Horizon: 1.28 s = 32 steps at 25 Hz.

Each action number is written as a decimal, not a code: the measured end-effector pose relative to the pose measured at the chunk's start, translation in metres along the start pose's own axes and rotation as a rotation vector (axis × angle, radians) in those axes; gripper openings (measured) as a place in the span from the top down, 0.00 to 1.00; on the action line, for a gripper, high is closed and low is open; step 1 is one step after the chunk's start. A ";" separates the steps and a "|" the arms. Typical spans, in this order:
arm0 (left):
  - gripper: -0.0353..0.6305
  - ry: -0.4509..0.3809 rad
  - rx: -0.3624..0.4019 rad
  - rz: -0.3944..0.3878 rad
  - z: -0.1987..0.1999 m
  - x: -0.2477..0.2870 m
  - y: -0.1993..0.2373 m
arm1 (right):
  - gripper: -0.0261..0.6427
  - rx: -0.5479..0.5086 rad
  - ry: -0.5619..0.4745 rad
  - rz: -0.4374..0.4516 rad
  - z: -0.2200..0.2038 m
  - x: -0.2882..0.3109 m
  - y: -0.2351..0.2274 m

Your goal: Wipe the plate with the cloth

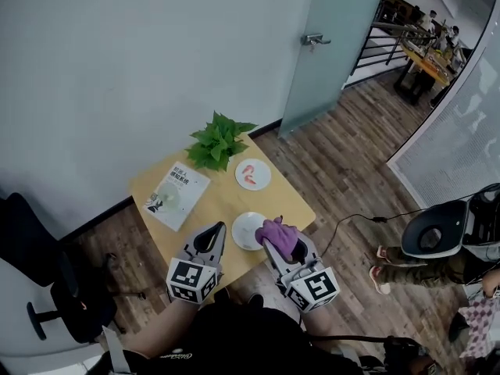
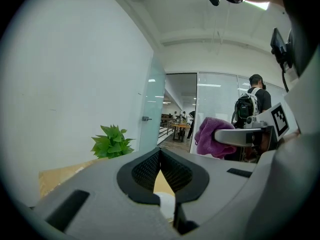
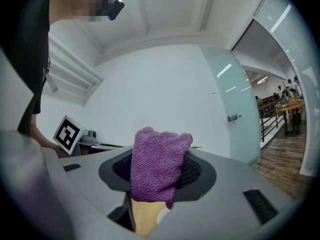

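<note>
Pinching a bunched purple cloth between its fingers, the right gripper is clamped on the fabric, which bulges out above the jaw tips and hangs a little below them. In the head view the cloth sits over the right edge of a white plate; whether it touches the plate cannot be told. The left gripper has its jaws brought together at the tips, with nothing between them, and it hovers just left of the same plate.

The plate lies near the front edge of a small wooden table. Farther back on the table is a second plate with red marks on it. At the table's far corner stands a leafy plant, against the pale wall. A booklet lies flat on the left part of the table. A frosted glass door rises beyond the table, and a plank floor spreads to the right.
</note>
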<state>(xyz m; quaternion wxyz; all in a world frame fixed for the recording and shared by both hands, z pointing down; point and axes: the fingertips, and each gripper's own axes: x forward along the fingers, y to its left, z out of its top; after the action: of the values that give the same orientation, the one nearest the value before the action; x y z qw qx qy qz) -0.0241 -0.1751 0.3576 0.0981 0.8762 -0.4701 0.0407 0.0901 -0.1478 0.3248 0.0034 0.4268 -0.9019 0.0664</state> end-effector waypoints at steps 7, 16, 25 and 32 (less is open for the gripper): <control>0.94 0.067 -0.015 -0.016 -0.028 -0.001 -0.001 | 0.69 0.052 0.062 -0.008 -0.029 0.001 0.004; 0.94 0.173 -0.103 -0.024 -0.088 -0.002 0.000 | 0.69 0.129 0.154 -0.027 -0.084 0.002 0.005; 0.94 0.250 -0.177 -0.025 -0.135 -0.001 0.005 | 0.69 0.175 0.251 0.008 -0.133 0.014 0.018; 0.94 0.260 -0.201 -0.013 -0.145 0.002 0.017 | 0.69 0.167 0.279 0.033 -0.145 0.034 0.021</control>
<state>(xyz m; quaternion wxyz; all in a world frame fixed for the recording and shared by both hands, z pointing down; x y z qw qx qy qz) -0.0342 -0.1552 0.5023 0.2456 0.8524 -0.4494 0.1058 0.0456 -0.1428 0.4686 0.0921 0.3976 -0.8908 0.1998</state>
